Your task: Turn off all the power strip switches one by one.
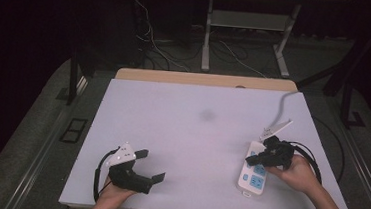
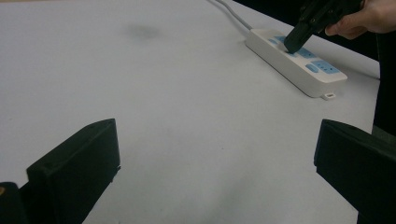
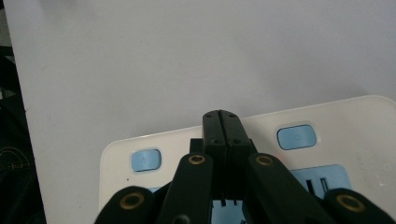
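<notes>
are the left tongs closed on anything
No, the left tongs stand wide open over bare table, well apart from the power strip.

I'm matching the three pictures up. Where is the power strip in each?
High view: power strip at lower right, under the right tongs.
Left gripper view: upper right.
Right gripper view: lower half, beneath the shut tongs, strip.
Shared landmark: its blue switch buttons.

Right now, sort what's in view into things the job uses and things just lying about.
In use:
- power strip
- right hand-held gripper, jaws shut, tip on the strip's blue sockets

Lying about:
- left hand-held gripper, open, over bare table
- dark smudge
</notes>
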Available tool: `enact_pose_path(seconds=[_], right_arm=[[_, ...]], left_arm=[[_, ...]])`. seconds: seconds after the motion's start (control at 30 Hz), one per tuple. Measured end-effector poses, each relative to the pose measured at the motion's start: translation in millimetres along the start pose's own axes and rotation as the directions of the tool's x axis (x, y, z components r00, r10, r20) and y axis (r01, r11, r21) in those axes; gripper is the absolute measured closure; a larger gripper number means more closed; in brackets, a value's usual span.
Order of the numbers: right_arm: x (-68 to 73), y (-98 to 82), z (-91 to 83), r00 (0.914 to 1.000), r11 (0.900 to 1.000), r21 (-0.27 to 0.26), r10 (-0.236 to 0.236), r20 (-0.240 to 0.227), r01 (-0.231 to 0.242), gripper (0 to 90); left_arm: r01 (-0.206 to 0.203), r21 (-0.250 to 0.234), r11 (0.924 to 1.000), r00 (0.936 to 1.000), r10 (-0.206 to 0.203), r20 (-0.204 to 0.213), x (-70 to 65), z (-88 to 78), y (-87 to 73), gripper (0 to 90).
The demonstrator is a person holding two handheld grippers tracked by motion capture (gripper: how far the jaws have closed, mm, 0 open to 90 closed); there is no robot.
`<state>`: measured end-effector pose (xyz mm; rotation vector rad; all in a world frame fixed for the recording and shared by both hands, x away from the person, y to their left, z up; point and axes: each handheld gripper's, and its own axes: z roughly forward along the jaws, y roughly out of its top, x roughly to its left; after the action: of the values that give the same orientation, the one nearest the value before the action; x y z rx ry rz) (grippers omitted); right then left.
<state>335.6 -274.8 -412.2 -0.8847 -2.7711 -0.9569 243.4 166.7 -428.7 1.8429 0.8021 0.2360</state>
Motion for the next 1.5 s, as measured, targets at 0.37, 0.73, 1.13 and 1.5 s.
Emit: enact_pose_path(seconds=[0.37, 0.73, 1.13, 1.5], right_arm=[[-1.0, -2.5, 0.5, 1.0000, 1.000, -0.019, 0.004, -0.002, -0.004, 90.0], [0.0, -3.3, 1.2, 0.9999, 1.000, -0.019, 0.011, 0.005, -0.011, 90.0], [1.5, -2.3, 0.6, 0.9999, 1.000, -0.015, 0.000, 0.013, 0.001, 90.0], [5.9, -3.8, -5.1, 0.9996, 1.000, -0.012, -0.008, 0.029, 0.008, 90.0]], left_arm=[[-0.004, 0.002, 1.0000, 1.0000, 0.004, 0.001, -0.5, 0.4, -0.1, 0.0], [-0.006, 0.002, 1.0000, 1.0000, 0.006, 0.001, -1.1, -0.1, -0.2, 0.0], [0.002, -0.001, 1.0000, 1.0000, -0.002, -0.003, 0.6, -1.0, -0.2, 0.0], [0.004, 0.002, 1.0000, 1.0000, -0.004, -0.005, 0.7, -0.4, -0.4, 0.0]])
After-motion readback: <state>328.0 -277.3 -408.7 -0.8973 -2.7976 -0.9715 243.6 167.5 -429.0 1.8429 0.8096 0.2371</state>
